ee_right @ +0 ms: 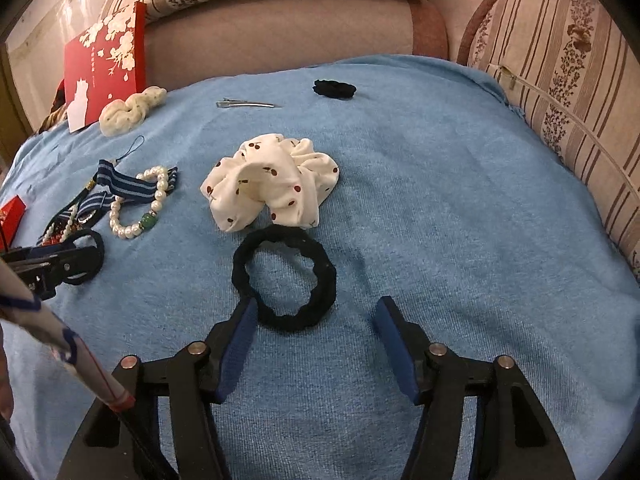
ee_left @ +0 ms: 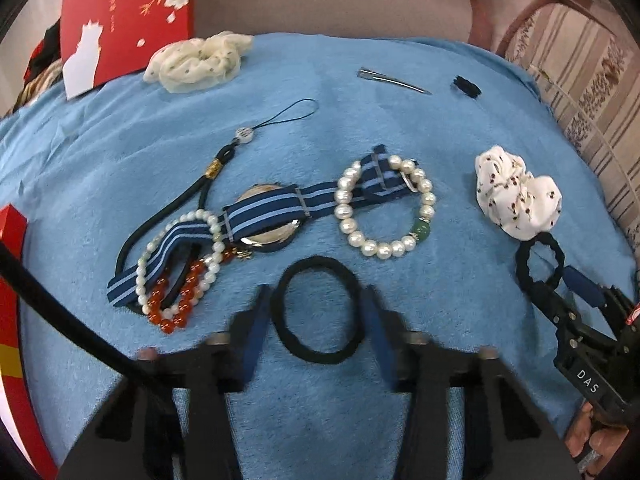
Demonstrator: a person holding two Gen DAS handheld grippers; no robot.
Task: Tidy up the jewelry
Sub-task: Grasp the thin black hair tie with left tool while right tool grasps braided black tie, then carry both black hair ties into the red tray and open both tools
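- At the far left, a red box [ee_left: 12,280] is seen at the edge of the blue towel [ee_left: 320,128], and a second red box with white blossoms [ee_left: 128,20] is propped at the back left, against the sofa backrest [ee_right: 280,36].
- A cream dotted scrunchie [ee_left: 198,60] is laid just beside the blossom box.
- A tangle is formed left of centre by a black cord strap [ee_left: 160,220], a small pearl bracelet [ee_left: 180,256], an orange bead bracelet [ee_left: 176,304] and a blue striped watch [ee_left: 264,220], all touching or overlapping.
- A larger pearl bracelet with a green bead [ee_left: 384,212] is draped over the watch's strap end.
- The left gripper [ee_left: 316,320] is held wide open, with nothing gripped; a smooth black hair tie [ee_left: 316,308] is lying flat on the towel between its blue pads, apart from them as far as the blurred view shows.
- A silver hair clip [ee_left: 394,80] and a small black scrunchie [ee_right: 334,89] are placed well apart at the back of the towel.
- A white cherry-print scrunchie [ee_right: 276,180] is set right of centre, touching a ribbed black hair tie [ee_right: 284,278] just in front of it.
- The right gripper [ee_right: 316,328] is opened wide and is holding nothing; the ribbed tie is lying at the tip of its left finger, mostly ahead of the gap.
- Striped floral cushions [ee_right: 560,100] are ranged along the right and back.
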